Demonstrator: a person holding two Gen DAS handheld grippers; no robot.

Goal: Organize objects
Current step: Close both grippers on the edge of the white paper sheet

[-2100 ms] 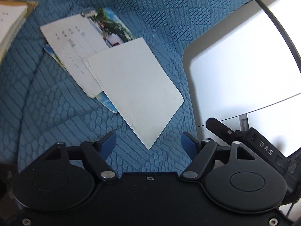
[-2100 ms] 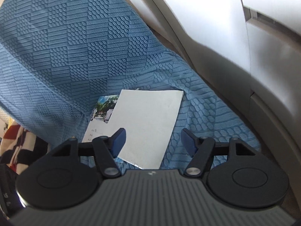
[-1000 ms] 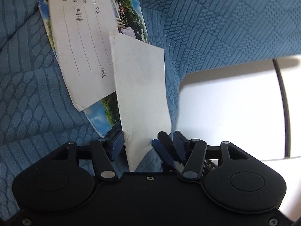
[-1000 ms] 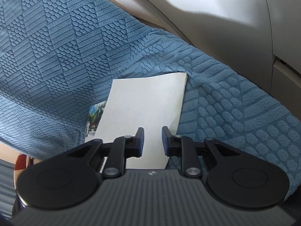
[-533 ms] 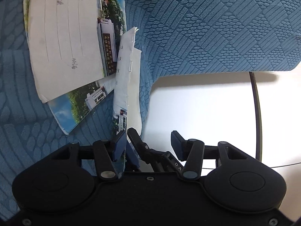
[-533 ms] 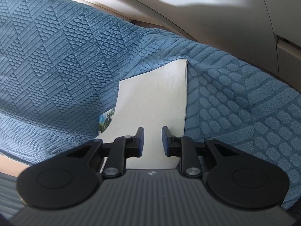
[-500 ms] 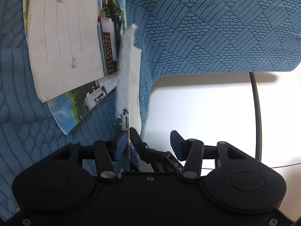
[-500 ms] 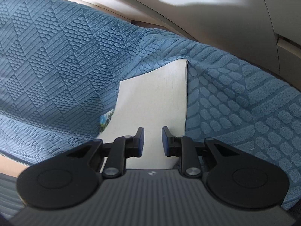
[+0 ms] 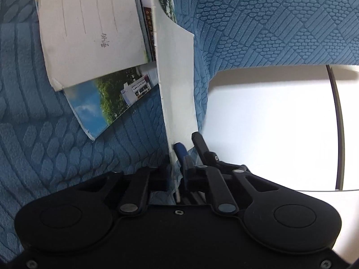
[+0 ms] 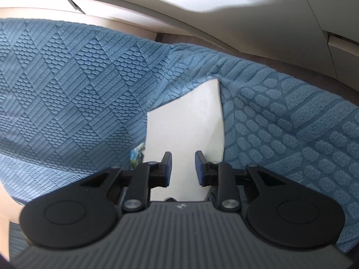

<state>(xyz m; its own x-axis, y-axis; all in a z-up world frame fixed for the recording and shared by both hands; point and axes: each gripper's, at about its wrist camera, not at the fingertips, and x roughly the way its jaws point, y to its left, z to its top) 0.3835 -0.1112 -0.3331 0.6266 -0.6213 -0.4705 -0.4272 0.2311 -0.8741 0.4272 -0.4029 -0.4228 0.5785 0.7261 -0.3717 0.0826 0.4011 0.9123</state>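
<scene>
A white card (image 9: pixel 177 78) stands on edge over the blue textured cloth (image 9: pixel 269 22). My left gripper (image 9: pixel 176 152) is shut on its near end. The right gripper's blue fingertip and black finger reach in beside the card in the left wrist view. In the right wrist view the same white card (image 10: pixel 188 130) lies flat below my right gripper (image 10: pixel 182 163), whose jaws stand narrowly apart with nothing between them. A lined white postcard (image 9: pixel 89 27) lies on picture postcards (image 9: pixel 107 103) to the left.
A white smooth surface (image 9: pixel 269 123) with a dark cable (image 9: pixel 336 112) lies to the right of the cloth. In the right wrist view, beige curved panels (image 10: pixel 202 11) rise behind the cloth (image 10: pixel 78 78). A picture postcard edge (image 10: pixel 138 154) peeks from under the white card.
My left gripper has closed on the white card's near end and the card has tilted back to show its white face. My right gripper has stayed narrowly open over the card.
</scene>
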